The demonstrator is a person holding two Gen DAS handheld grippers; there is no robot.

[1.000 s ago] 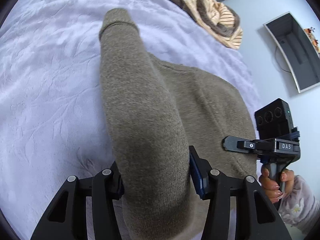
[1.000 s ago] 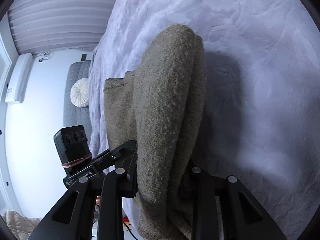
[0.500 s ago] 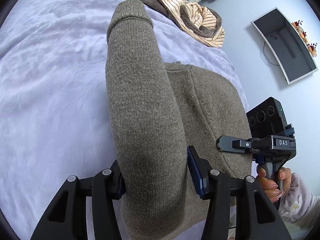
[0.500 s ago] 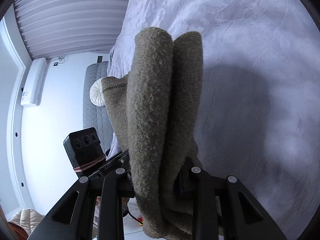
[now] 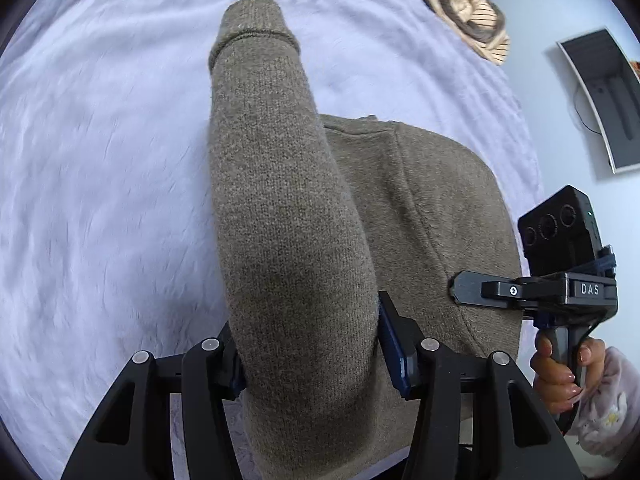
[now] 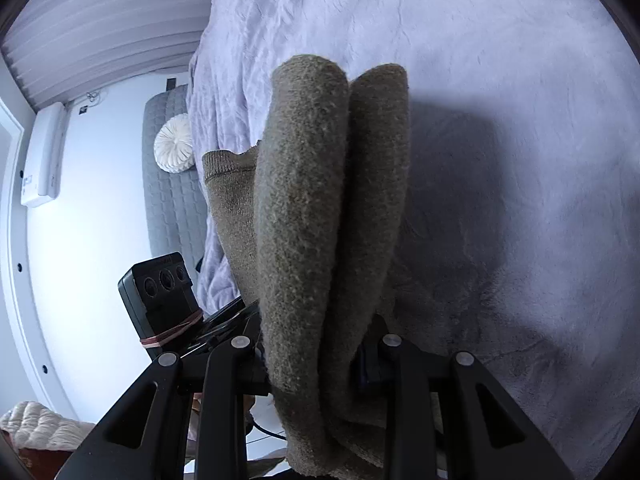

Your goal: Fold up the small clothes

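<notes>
An olive-brown knitted sweater [image 5: 420, 216] hangs lifted over the pale lilac bedspread [image 5: 100, 160]. My left gripper [image 5: 310, 344] is shut on a thick fold of it, and a sleeve with a ribbed cuff [image 5: 256, 32] drapes forward from the jaws. In the right wrist view my right gripper [image 6: 316, 356] is shut on another bunch of the sweater [image 6: 304, 200], whose two rolled folds stand up between the jaws. The right gripper [image 5: 460, 286] shows in the left wrist view at the sweater's right edge, held by a hand [image 5: 556, 376]. The left gripper's camera box [image 6: 160, 288] shows at the left of the right wrist view.
A heap of other clothes, one striped beige [image 5: 468, 4], lies at the bed's far corner. A wall screen [image 5: 604, 96] hangs beyond the bed. A grey quilted headboard [image 6: 172, 184] with a round white cushion [image 6: 174, 148] stands at the bed's other end.
Both grippers have carried the sweater across the bed, keeping their grips. The striped heap has slid toward the upper right corner of the left wrist view, and the bedspread shows motion blur.
</notes>
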